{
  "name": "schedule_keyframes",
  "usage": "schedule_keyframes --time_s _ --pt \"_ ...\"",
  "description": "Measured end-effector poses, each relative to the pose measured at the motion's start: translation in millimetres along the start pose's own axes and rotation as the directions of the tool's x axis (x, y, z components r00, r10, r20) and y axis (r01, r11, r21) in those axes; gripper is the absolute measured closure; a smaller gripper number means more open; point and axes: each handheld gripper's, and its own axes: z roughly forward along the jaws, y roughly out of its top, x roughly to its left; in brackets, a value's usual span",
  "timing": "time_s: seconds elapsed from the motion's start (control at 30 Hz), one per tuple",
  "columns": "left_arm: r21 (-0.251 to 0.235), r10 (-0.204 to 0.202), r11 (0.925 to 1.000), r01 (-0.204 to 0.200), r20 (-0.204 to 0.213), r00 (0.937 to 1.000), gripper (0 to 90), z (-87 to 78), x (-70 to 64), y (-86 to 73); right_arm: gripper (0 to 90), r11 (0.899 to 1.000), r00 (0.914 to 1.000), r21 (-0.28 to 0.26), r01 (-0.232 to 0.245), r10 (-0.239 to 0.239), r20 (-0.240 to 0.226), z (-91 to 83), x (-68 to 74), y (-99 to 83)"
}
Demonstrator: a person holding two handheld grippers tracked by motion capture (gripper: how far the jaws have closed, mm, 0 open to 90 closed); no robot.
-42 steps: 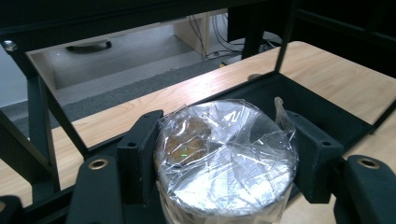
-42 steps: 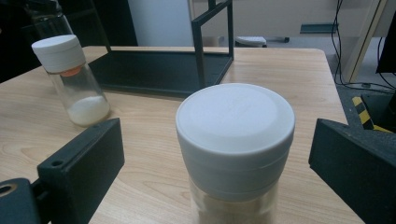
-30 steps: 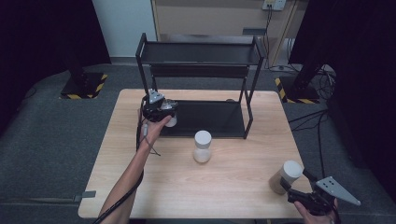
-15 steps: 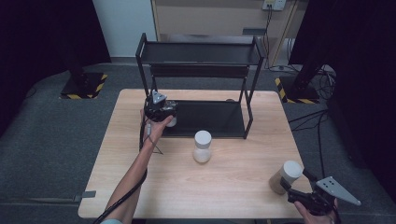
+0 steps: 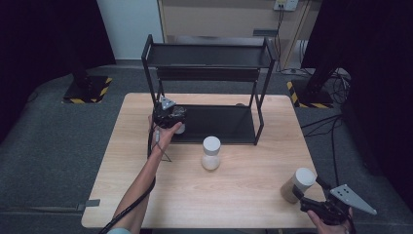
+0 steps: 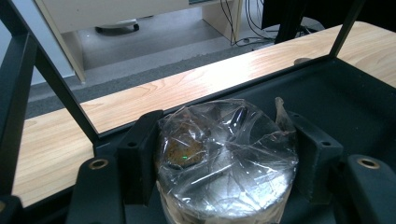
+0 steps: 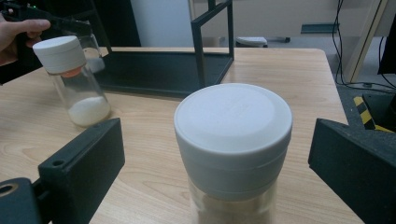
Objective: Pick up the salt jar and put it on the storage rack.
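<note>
Risk lay with the film-capped jar (image 6: 226,163), clamped in the left hand-held gripper (image 5: 169,116) at the rack (image 5: 209,122) shelf's front edge; releasing there could tip it onto the tabletop (image 5: 243,195). Right hand-held gripper (image 7: 210,154) stood spread around the white-lidded jar (image 7: 233,140), not gripping, so an off-centre closing might topple it.

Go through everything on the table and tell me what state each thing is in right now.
Left gripper: shut on the wrapped jar.
Wrapped jar: upright, film-covered top, at the rack's lower shelf.
Right gripper: open, jaws either side of the capped jar.
Capped jar: upright, white lid on.
Middle jar: upright, lidded, free on the table.
Rack: top shelf bare.
</note>
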Motion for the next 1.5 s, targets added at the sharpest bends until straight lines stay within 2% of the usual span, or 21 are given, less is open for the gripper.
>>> schedule_keyframes --time_s 0.57,0.8,0.87,1.0,1.07,1.17,1.23,1.4,1.5 --pt "0.003 -0.025 0.9997 0.025 -0.002 0.9997 34.5 5.4 -0.8 -7.9 3.7 1.0 1.0 -0.001 0.001 -0.001 0.0 -0.9 0.1 0.2" --pt "-0.007 -0.027 0.9996 0.027 -0.007 0.9996 34.2 5.9 -2.9 -10.7 3.7 1.0 1.0 -0.002 0.001 -0.001 -0.001 -0.9 0.1 0.3" --pt "-0.005 -0.017 0.9998 0.017 -0.012 0.9998 33.9 6.0 -4.6 -10.4 3.7 1.0 1.0 -0.002 0.002 -0.002 0.0 -1.0 0.2 0.2" --pt "-0.021 -0.029 0.9994 0.028 -0.016 0.9995 27.9 5.2 -6.3 -10.1 3.7 1.0 1.0 -0.002 0.002 -0.002 -0.001 -1.1 0.3 0.3" --pt "-0.029 -0.036 0.999 0.035 -0.011 0.9993 21.1 4.0 -5.2 -8.5 3.7 1.0 1.0 -0.003 0.001 -0.001 0.0 -1.2 0.2 0.2" --pt "-0.044 -0.048 0.9979 0.048 -0.006 0.9988 17.6 1.7 -4.2 -6.3 3.7 1.0 1.0 -0.004 0.002 -0.002 0.001 -1.3 0.3 0.2" --pt "-0.047 -0.039 0.9981 0.039 -0.005 0.9992 14.8 -0.5 -4.3 -3.7 3.7 1.0 1.0 -0.004 0.002 -0.002 0.0 -1.3 0.2 0.1" --pt "-0.073 -0.046 0.9963 0.046 0.002 0.9989 11.0 -6.5 -4.1 0.7 3.7 1.0 1.0 -0.003 0.004 -0.004 -0.001 -1.1 0.3 0.3" --pt "-0.087 -0.03 0.9957 0.031 0.011 0.9995 9.3 -12.2 -3.9 5.2 3.7 1.0 1.0 -0.004 0.003 -0.003 -0.001 -1.3 0.3 0.2"
